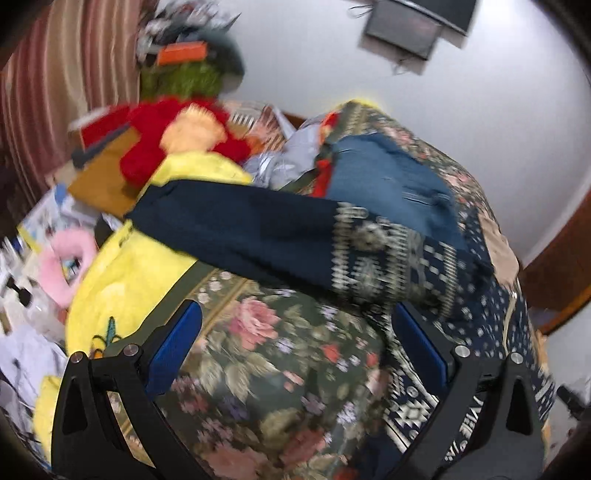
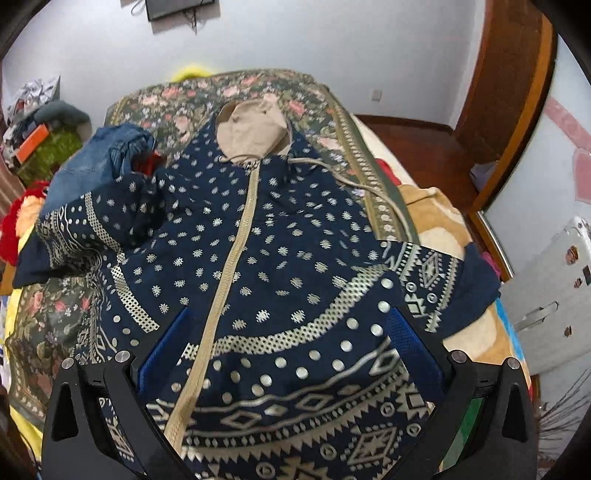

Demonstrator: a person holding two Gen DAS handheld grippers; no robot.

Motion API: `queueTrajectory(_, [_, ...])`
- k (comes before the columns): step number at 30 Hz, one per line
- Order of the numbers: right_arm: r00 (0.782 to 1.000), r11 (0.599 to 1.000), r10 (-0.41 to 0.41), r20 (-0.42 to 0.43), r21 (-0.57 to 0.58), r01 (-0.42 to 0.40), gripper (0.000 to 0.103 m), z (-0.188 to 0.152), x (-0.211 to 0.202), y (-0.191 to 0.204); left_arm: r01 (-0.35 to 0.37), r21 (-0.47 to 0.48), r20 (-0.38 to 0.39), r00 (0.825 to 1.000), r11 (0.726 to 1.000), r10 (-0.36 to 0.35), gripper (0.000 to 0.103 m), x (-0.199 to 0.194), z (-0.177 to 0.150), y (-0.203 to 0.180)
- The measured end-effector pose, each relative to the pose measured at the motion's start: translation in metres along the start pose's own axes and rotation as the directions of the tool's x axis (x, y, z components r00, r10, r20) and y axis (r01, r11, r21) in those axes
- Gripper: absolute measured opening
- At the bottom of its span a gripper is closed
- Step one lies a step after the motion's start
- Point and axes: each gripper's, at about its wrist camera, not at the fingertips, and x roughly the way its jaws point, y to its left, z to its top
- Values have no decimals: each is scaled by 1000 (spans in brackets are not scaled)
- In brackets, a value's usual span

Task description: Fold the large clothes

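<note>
- One navy zip-front hooded jacket printed with pale dots and geometric bands (image 2: 280, 258) lies front-up and spread flat on the bed, its long axis running away from the right wrist camera — hem nearest, beige-lined hood (image 2: 251, 129) at the far end, pointing toward the white wall (image 2: 332, 40).
- Its beige zipper (image 2: 232, 258) runs closed down the middle, along that same axis.
- Both sleeves stretch out sideways; the one seen in the left wrist view (image 1: 295, 236) crosses the frame with its plain navy cuff toward the yellow blanket (image 1: 122, 288).
- The right gripper (image 2: 288, 332) hovers over the lower front of the jacket, jaws spread wide with nothing between the blue pads (image 2: 162, 343).
- The left gripper (image 1: 295, 332) is likewise parted and empty, above the bedcover just beside the jacket's edge; this view is motion-blurred.
- Beneath the jacket is a dark green floral bedcover (image 1: 258, 350).
- A folded piece of blue denim (image 2: 96, 166) sits by the far sleeve, near the shoulder.
- Beyond it are a red fluffy item (image 1: 177, 140), a pink fuzzy ring (image 1: 59, 266) and mixed clutter along the bed's side.
- A brown wooden door frame (image 2: 509, 92) stands at the right, and a dark wall-mounted screen (image 1: 410, 26) hangs on the white wall.
</note>
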Motion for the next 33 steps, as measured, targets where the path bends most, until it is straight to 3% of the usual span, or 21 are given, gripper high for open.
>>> queueTrajectory(5, [1000, 999, 25, -13, 34, -24, 103, 12, 12, 5, 109, -190, -96, 987, 976, -129, 103, 47, 17, 51])
queueTrajectory(8, [998, 997, 50, -28, 59, -48, 103, 15, 15, 6, 189, -293, -133, 963, 937, -236, 103, 73, 25, 74])
queueTrajectory(11, [998, 997, 45, -32, 58, -44, 103, 14, 17, 8, 259, -407, -137, 931, 876, -339, 103, 97, 30, 93])
queueTrajectory(13, [999, 998, 32, -39, 55, -30, 103, 14, 19, 9, 274, -455, -125, 922, 847, -365, 102, 108, 35, 102])
queueTrajectory(15, [999, 998, 30, -41, 56, -28, 103, 15, 20, 9, 285, -470, -96, 924, 835, -370, 102, 114, 42, 108])
queueTrajectory(18, [998, 998, 34, -46, 58, -31, 103, 16, 20, 10, 242, -464, -71, 949, 852, -308, 99, 119, 51, 114])
queueTrajectory(21, [998, 998, 39, -44, 60, -36, 103, 17, 19, 10, 179, -456, -72, 969, 872, -236, 81, 130, 58, 119])
queueTrajectory(24, [999, 998, 37, -34, 61, -35, 103, 16, 16, 10, 113, -424, -64, 986, 898, -155, 52, 131, 63, 125])
queueTrajectory(26, [999, 997, 36, -30, 66, -34, 103, 16, 15, 8, 42, -377, -75, 994, 925, -76, 24, 129, 69, 122])
queueTrajectory(28, [999, 997, 34, -26, 74, -32, 103, 15, 13, 5, 5, -335, -56, 998, 942, -26, 9, 118, 71, 117])
queueTrajectory(33, [999, 994, 45, -13, 102, -43, 103, 14, 5, -4, -16, -204, 57, 998, 979, 28, 6, 70, 88, 88])
